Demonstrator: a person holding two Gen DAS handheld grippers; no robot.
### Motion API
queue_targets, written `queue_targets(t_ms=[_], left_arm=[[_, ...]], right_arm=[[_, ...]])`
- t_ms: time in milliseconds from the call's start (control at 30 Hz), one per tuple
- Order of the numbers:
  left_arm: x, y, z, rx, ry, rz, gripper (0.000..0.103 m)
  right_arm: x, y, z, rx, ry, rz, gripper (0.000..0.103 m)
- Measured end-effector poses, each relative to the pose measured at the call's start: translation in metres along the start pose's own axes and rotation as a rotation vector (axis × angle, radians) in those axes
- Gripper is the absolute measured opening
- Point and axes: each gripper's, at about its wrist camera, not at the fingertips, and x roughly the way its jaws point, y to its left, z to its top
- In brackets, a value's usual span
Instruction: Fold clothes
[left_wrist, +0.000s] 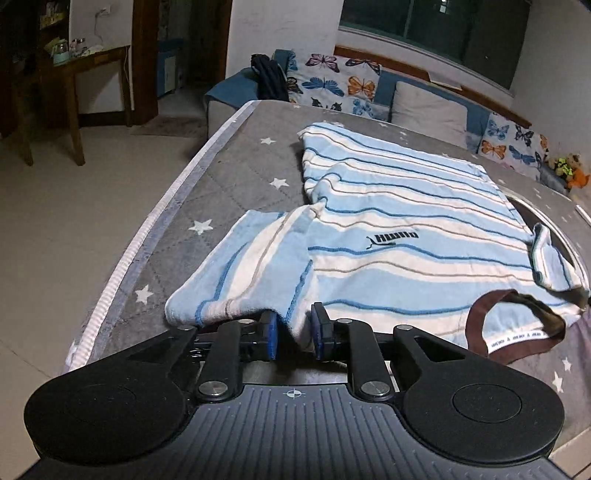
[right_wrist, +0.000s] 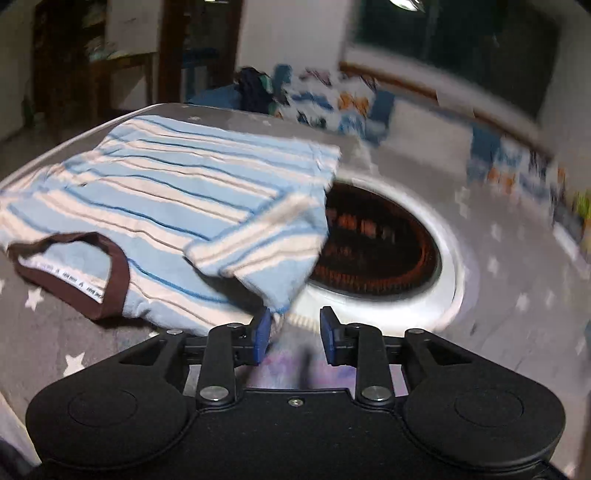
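Light-blue and white striped knit T-shirt with a brown neckband (left_wrist: 388, 229) lies spread on the grey star-print cover of the desk (left_wrist: 236, 173), collar end toward me, hem at the far side, so its long axis runs straight away from both wrist cameras. It is not yet a compact fold: body flat, both sleeves out to the sides and rumpled. Left gripper (left_wrist: 294, 334): the blue pads stand a little apart with a bunched bit of cloth between them, where the left sleeve (left_wrist: 236, 273) meets the shoulder; I cannot tell whether they are pinching it or only straddling it. Right gripper (right_wrist: 291, 334): jaws apart, nothing between them; the tip of the right sleeve (right_wrist: 258, 254) hangs just ahead of, and slightly left of, its left pad. Right view is motion-blurred, so contact there is not readable. A round silver-rimmed recess with a dark, orange-glowing centre (right_wrist: 373, 240) sits in the desk just beyond the right sleeve, partly under the cloth. Judgement: each gripper is nearest its own sleeve, so an inward sleeve fold across the long axis looks like the step in hand.
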Motion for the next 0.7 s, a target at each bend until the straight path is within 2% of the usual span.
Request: queue_targets(t_ms=[67, 200, 300, 500, 667, 700], left_arm=[[-0.005, 0.003, -0.003, -0.007, 0.001, 0.007, 0.029], [-0.009, 0.01, -0.008, -0.019, 0.002, 0.035, 0.031], [-0.017, 0.016, -0.013, -0.033, 0.004, 0.043, 0.033], [-0.028, 0.032, -0.017, -0.053, -0.003, 0.09, 0.037], [-0.035, 0.045, -0.017, -0.099, -0.022, 0.119, 0.041], [-0.035, 0.046, -0.016, -0.103, -0.025, 0.119, 0.041]], right_arm=[[0.002, 0.008, -0.009, -0.017, 0.022, 0.014, 0.038], [0.005, 0.025, -0.028, -0.05, 0.065, 0.041, 0.038], [0.025, 0.039, -0.023, -0.076, 0.077, 0.08, 0.038], [0.059, 0.052, -0.017, -0.049, 0.105, 0.118, 0.037], [0.048, 0.035, -0.027, 0.014, 0.071, 0.045, 0.009], [0.044, 0.029, -0.029, 0.034, 0.061, 0.026, 0.007]])
